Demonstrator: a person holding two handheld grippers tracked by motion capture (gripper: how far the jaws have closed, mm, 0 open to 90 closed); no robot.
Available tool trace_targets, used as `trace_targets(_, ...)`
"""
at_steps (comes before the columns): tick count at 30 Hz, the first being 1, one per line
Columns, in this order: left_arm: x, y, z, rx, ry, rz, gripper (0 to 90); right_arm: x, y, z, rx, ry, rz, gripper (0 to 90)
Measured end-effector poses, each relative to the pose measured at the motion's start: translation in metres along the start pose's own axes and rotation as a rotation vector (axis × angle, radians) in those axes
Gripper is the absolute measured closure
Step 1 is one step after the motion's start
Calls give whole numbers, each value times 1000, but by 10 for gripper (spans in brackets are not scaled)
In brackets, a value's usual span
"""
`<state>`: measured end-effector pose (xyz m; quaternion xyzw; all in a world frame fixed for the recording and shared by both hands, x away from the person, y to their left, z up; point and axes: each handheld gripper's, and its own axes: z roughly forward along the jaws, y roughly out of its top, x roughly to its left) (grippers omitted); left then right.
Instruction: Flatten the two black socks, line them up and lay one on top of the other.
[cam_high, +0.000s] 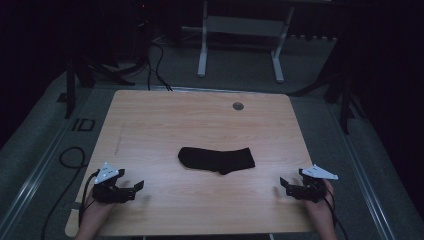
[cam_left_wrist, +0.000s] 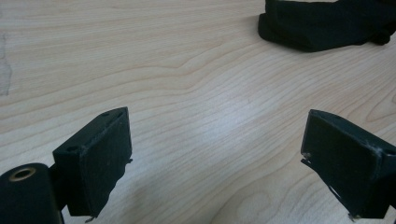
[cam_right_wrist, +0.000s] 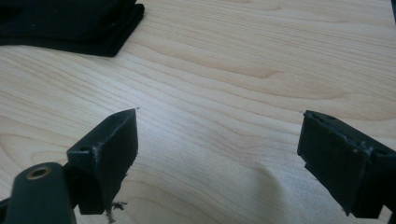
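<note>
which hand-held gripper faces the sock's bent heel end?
The right hand-held gripper. The black sock has its small downward bump nearer the right end; the left hand-held gripper faces the plain rounded end.

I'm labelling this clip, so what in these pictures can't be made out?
- Black fabric sock: high view is too dim to show whether one sock or two stacked; the left and right gripper views cut it off at their top edges.
- Small round grey fitting in the light wooden table: too small to identify.
- Surroundings beyond the table: mostly lost in darkness.
</note>
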<state>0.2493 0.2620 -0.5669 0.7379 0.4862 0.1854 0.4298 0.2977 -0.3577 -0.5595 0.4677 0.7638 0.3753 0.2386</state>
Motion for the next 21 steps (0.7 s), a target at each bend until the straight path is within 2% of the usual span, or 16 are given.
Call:
trace_targets(6,-2,-3,-1,5,7,7,90,-1,-4,-4,-16,-25,12,122)
trace_targets(11,-1,-4,-4,-14,13,-5,91,-5,-6,-5,-35,-44,38,123)
trace_targets(14,1,-5,-4,-21,20,-18,91,-6,-6,-5,-37,-47,45,124)
trace_targets(21,1,-5,-4,-23,15,-20,91,-8,-7,-4,-39,-52,56,131)
